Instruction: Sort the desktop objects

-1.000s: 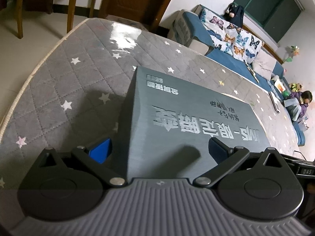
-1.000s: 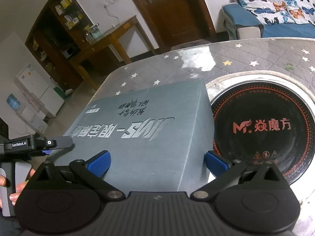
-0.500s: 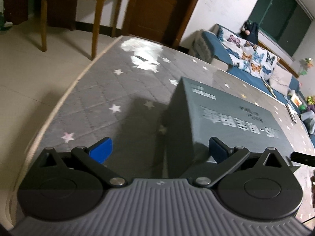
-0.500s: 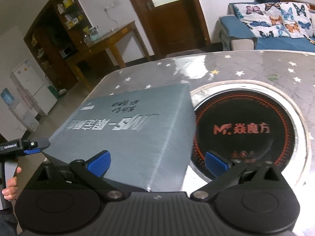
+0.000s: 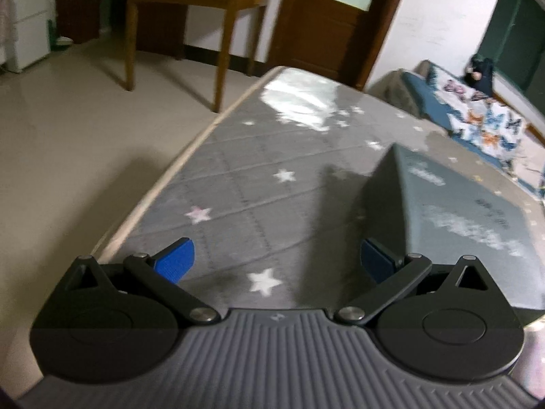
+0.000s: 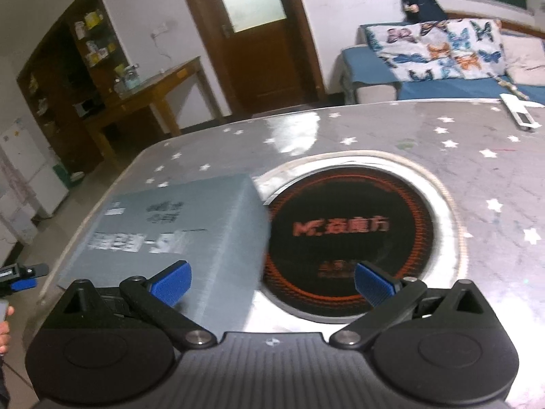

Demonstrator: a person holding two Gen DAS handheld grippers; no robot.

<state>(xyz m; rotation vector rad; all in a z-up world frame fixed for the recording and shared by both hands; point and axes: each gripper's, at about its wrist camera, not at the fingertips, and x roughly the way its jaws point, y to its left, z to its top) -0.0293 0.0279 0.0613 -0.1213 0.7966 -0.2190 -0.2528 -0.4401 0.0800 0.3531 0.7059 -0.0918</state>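
Note:
A large grey box [image 5: 453, 218] with pale printed lettering lies flat on the star-patterned grey table cover [image 5: 265, 177]. In the left wrist view it sits to the right of my left gripper [image 5: 276, 260], which is open with only table cover between its blue pads. In the right wrist view the grey box [image 6: 177, 231] lies at the left, beside a round black induction hob [image 6: 351, 238] with red lettering. My right gripper [image 6: 272, 281] stands open above the box's near right corner and the hob's rim, holding nothing.
The table's left edge [image 5: 177, 167] drops to a tiled floor. A wooden side table [image 5: 190, 3] and door stand beyond. A white remote [image 6: 519, 114] lies at the table's far right. A blue sofa with butterfly cushions [image 6: 439, 47] is behind. A hand [image 6: 4, 327] shows at the far left.
Both grippers have drawn back and swung away from the box: the left one leftward, the right one rightward toward the hob. The box no longer sits between either pair of pads.

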